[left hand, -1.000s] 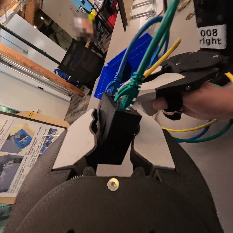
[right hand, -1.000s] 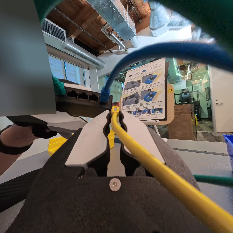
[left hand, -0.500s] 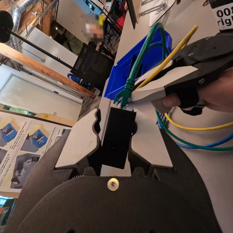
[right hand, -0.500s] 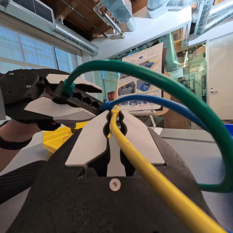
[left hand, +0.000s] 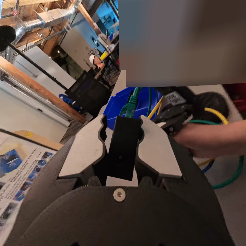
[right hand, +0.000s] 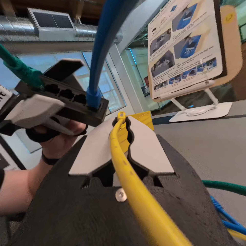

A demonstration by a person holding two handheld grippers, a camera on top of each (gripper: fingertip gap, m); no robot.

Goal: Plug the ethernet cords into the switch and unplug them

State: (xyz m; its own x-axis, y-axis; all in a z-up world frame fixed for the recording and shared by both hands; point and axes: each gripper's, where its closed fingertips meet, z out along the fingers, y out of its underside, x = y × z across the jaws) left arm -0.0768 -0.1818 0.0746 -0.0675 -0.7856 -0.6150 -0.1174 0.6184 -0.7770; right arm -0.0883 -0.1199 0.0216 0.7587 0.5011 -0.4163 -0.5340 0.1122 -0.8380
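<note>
My left gripper (left hand: 123, 119) is shut on the black switch (left hand: 123, 146) and holds it above the table. The switch also shows in the right wrist view (right hand: 69, 95), ports facing up. A green cord (left hand: 131, 105) is plugged into one end port (right hand: 30, 78) and a blue cord (right hand: 93, 95) into the other end port. The ports between them are empty. My right gripper (right hand: 121, 118) is shut on the yellow cord (right hand: 118, 143), its plug (right hand: 121, 115) just below the switch's blue-cord end. It shows blurred in the left wrist view (left hand: 171, 119), to the right of the switch.
A blue bin (left hand: 117, 106) stands behind the switch and a yellow bin (right hand: 141, 119) beyond my right gripper. A picture sheet on a white stand (right hand: 186, 53) is at the back right. Loose loops of green, blue and yellow cord (right hand: 226, 219) lie on the grey table (right hand: 199, 146). Some 8 cm of space lies between my two pairs of fingers.
The switch has tilted and come closer to my right gripper. The yellow plug has dropped back, from beside the blue plug to just below that end of the switch.
</note>
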